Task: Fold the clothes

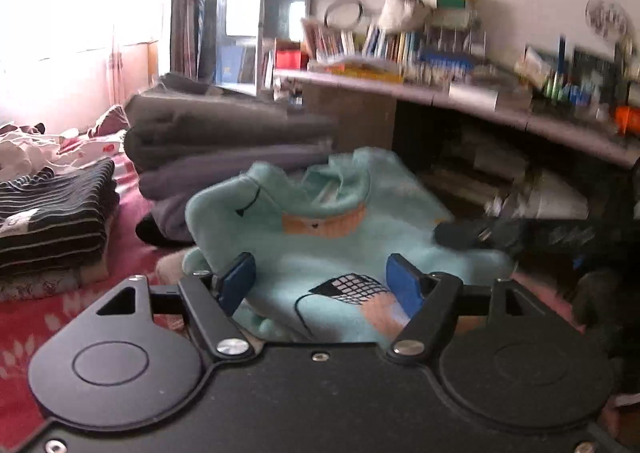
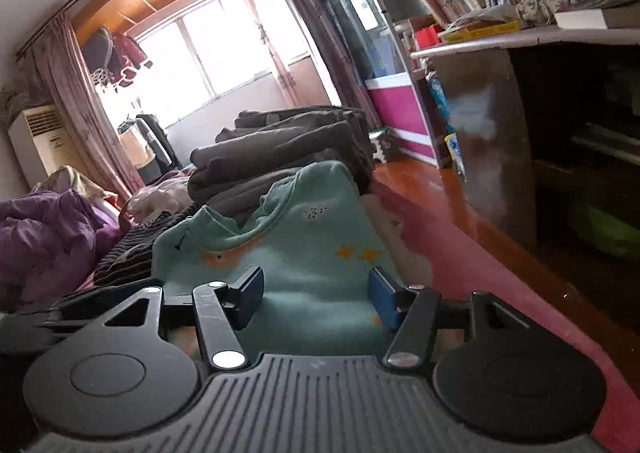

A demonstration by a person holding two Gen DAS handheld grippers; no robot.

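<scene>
Teal sweatshirt [image 1: 320,253] lies on the red bedspread [image 1: 48,317], collar end away from me, partly bunched against the pile of grey blankets [image 1: 224,133]. A striped folded stack [image 1: 52,209] sits off to its left.

Left tool [image 1: 320,285]: jaws spread, nothing between the blue pads [image 1: 240,281]; fabric shows beyond the gap, not pinched. Right tool [image 2: 316,301]: also spread, hovering over the near part of the sweatshirt, pads clear of the cloth. The other tool appears as a dark blur at the sweatshirt's right edge in the left view.

My reading: I am between grasps, lining up for the next fold. To do it well:
- take each tool down to an outer edge, both at matching points, so the fold line runs straight;
- pinch one layer only, close to the hem;
- lift both sides evenly and keep the cloth taut;
- flatten the bunched collar end first, otherwise the crease sets crooked.

Risk: snagging the bedspread with the cloth.
</scene>
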